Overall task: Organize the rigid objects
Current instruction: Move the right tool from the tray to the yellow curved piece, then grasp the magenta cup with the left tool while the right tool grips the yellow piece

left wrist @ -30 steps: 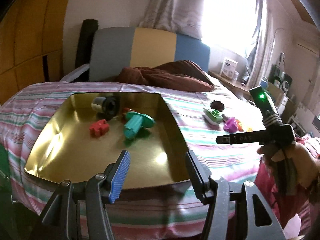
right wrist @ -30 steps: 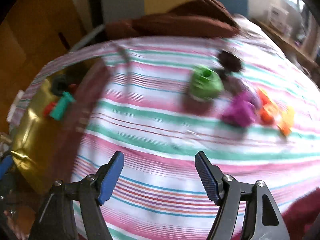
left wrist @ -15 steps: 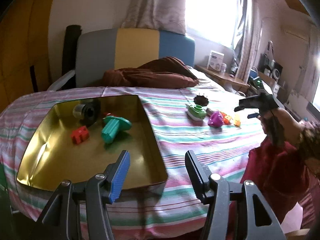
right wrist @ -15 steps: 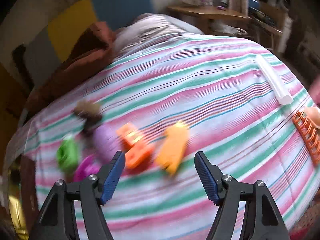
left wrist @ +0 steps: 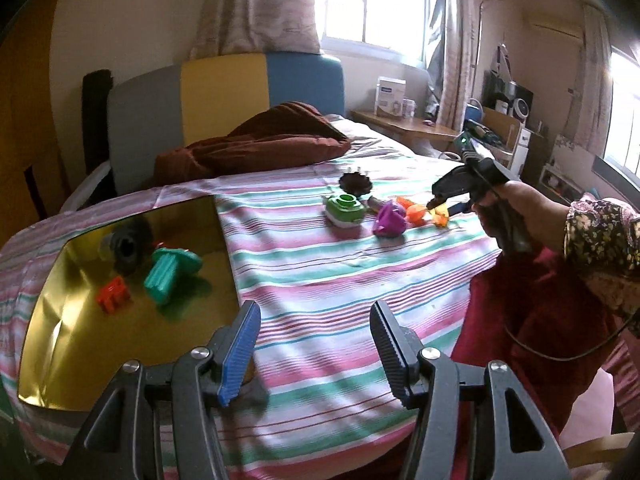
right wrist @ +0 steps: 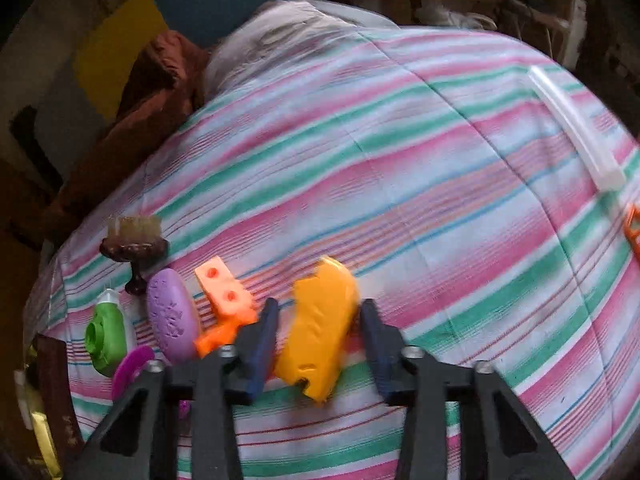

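A striped sheet (left wrist: 352, 264) in pink, green and white covers the bed, with a brown cushion (left wrist: 256, 144) against the grey, yellow and blue headboard and a window behind. On the left of the bed lies a gold tray (left wrist: 52, 344) holding a teal toy (left wrist: 168, 272), a small red block (left wrist: 114, 299) and a dark roller (left wrist: 126, 246). Further along the sheet sit a green piece (right wrist: 105, 340), a purple one (right wrist: 172, 316), a brown brush (right wrist: 134, 246) and an orange-pink block (right wrist: 224, 296), close together. The right gripper (right wrist: 316, 330) points down at a yellow toy (right wrist: 320, 320); its jaws are closing with the toy between them, the pads just beside its sides, though blur hides whether they press yet. The left gripper (left wrist: 314, 350) hovers over the near edge of the bed beside the tray, its fingers wide apart with nothing between them. A white tube (right wrist: 576, 128) lies well apart, to the right.
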`<state>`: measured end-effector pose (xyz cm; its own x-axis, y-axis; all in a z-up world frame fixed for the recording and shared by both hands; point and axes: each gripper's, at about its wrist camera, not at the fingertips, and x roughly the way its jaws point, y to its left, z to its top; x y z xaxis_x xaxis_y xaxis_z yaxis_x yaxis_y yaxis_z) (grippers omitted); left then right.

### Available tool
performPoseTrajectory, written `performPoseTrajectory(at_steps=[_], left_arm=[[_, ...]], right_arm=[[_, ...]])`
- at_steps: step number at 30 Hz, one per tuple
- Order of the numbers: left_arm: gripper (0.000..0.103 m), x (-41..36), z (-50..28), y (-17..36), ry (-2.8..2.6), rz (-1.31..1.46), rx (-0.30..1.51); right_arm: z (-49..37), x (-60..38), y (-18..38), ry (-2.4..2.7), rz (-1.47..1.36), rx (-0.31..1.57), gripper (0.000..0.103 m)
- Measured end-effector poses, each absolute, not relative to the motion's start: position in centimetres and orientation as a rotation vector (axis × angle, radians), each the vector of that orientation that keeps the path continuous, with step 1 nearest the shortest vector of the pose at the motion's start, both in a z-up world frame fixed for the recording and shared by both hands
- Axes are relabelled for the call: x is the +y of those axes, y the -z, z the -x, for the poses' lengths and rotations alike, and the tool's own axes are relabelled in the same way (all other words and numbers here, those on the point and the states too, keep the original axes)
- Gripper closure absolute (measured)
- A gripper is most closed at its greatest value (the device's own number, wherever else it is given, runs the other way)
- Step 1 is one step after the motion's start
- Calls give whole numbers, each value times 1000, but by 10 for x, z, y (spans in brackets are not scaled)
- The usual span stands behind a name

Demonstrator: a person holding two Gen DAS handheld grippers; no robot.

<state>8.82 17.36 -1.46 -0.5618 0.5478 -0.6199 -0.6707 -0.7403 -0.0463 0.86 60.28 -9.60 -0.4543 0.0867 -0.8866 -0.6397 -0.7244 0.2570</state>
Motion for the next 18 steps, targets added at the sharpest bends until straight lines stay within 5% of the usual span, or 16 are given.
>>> performPoseTrajectory(at_steps=[10,18], left_arm=[[45,229,-75,2,-2174,835,251],[45,297,-41,12,-2086,933,268]], right_arm=[[-13,593,93,-2193,1357,715,74],[-20,603,93,-2182,1332,827,74]])
